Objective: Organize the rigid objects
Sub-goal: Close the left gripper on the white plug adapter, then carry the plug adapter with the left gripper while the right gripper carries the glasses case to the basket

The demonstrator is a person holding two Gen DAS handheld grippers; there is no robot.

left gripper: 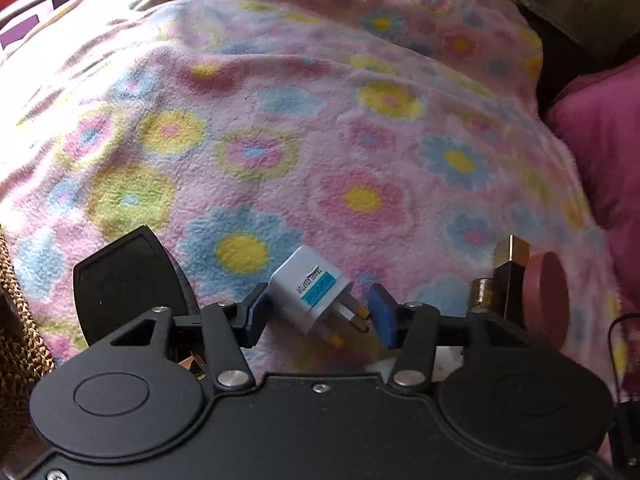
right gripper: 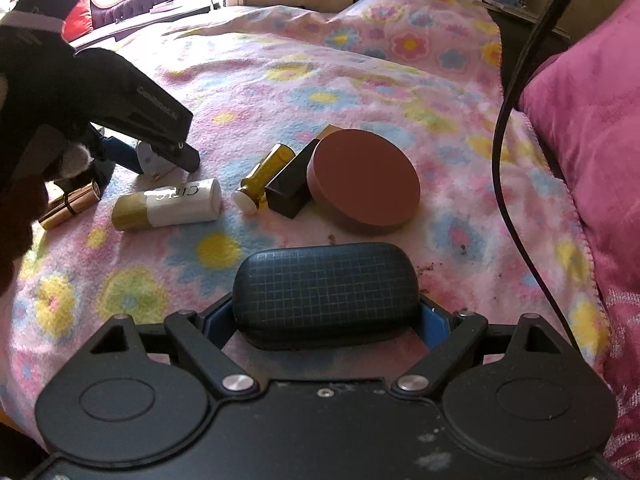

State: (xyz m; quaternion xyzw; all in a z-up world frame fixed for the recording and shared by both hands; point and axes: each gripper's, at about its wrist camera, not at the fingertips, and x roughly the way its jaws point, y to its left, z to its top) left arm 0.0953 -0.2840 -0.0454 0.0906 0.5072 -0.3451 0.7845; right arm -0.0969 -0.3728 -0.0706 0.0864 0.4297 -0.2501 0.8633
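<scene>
Adapter: the white plastic travel adapter with a blue label and brass pins point(left gripper: 310, 298) is seen low in the centre of the left wrist view, lying tilted on the pink flowered fleece blanket point(left gripper: 280, 120), pins toward the lower right.
Left tongs: the left gripper point(left gripper: 316, 312) is spread wide around the adapter; one blue pad point(left gripper: 256, 312) appears to touch the white body, while the other blue pad point(left gripper: 382, 314) stands just clear of the pins.
Grip advice: the squeeze is judged better taken across the flat white body than across the pins, since the pins would likely let it twist or slip.
Neighbours: a flat black fan-shaped piece point(left gripper: 128, 280) lies at lower left; a round reddish-brown tin point(left gripper: 548, 300) and a black-and-gold box point(left gripper: 510, 276) stand at lower right, apart from the adapter.
Case: in the right wrist view, a dark blue rounded hard case with a grid texture point(right gripper: 326, 294) sits at lower centre.
Right tongs: the right gripper point(right gripper: 326, 320) is set wide with the case held between its blue pads; contact at both ends looks firm, though part is hidden.
Cluster: the tin point(right gripper: 364, 180), the box point(right gripper: 290, 184), an amber glass bottle with a white cap point(right gripper: 266, 176), a gold-and-white tube point(right gripper: 168, 206) and a gold lipstick point(right gripper: 70, 206) lie across mid-frame.
Placing advice: the case should be set down near this cluster without anything being knocked, the round bottle and tube being likely to roll.
</scene>
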